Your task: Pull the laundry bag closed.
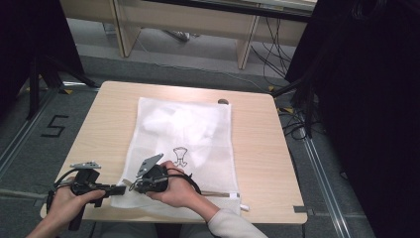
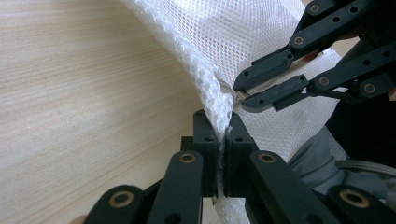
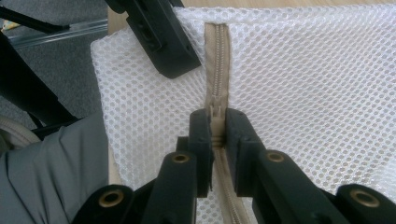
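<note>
A white mesh laundry bag (image 1: 198, 126) with white cloth inside lies flat on the wooden table (image 1: 257, 144). A beige zipper (image 1: 218, 194) runs along its near edge. At the bag's near left corner my left gripper (image 1: 123, 188) is shut on the mesh edge (image 2: 212, 93), which rises between its jaws (image 2: 223, 126). The right gripper (image 1: 132, 185), in a hand that reaches across from the right, meets it there. In the right gripper view its jaws (image 3: 215, 122) are shut on the zipper slider (image 3: 215, 112), with the closed zipper (image 3: 217, 56) running ahead. The right gripper's tips (image 2: 243, 91) sit just beyond the left jaws.
A small dark round object (image 1: 223, 101) lies at the table's far edge behind the bag. Bare wood (image 1: 99, 134) shows left and right of the bag. Beyond the table are desk legs (image 1: 245, 47), floor cables (image 1: 270, 54) and a dark curtain (image 1: 366, 99) on the right.
</note>
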